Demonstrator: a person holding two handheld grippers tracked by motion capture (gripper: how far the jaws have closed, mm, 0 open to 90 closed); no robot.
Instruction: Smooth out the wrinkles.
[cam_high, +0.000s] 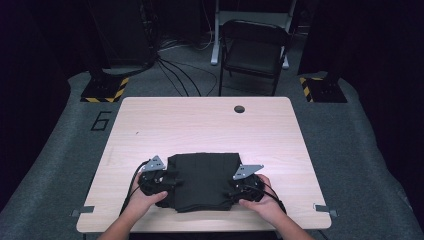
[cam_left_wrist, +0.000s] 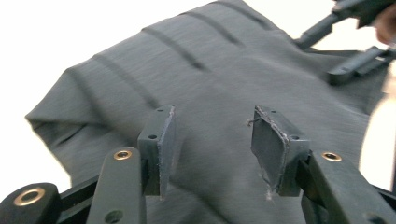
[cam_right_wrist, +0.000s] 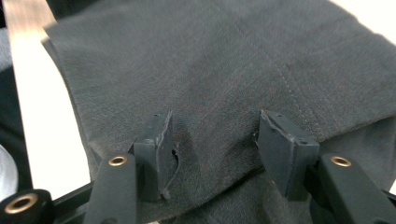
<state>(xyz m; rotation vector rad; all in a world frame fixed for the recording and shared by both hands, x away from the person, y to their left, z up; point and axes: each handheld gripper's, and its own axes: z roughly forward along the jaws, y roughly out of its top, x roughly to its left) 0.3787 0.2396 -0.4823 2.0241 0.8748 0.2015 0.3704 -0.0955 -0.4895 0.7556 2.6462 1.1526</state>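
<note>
A pale wooden table (cam_high: 200, 125) is standing on grey carpet, with a black folding chair (cam_high: 254, 50) waiting beyond its far edge and a small round hole (cam_high: 239, 109) showing near that edge. A dark folded cloth (cam_high: 202, 181) is lying flat on the near half of the table, close to the person's side, its surface crossed by faint seams or stripes. The person's forearms are coming in from the bottom of the high view, one on either side of the cloth. The left gripper (cam_high: 172, 182) is sitting at the cloth's left edge; in the left gripper view its jaws (cam_left_wrist: 212, 140) are standing apart over the fabric, pads (cam_left_wrist: 166, 140) gripping nothing, with the other gripper (cam_left_wrist: 348, 42) blurred at the far side of the cloth. The right gripper (cam_high: 235, 192) is sitting at the cloth's right near corner; in the right gripper view its jaws (cam_right_wrist: 215, 144) are likewise standing partly open above the dark fabric (cam_right_wrist: 224, 70), with nothing caught between them.
</note>
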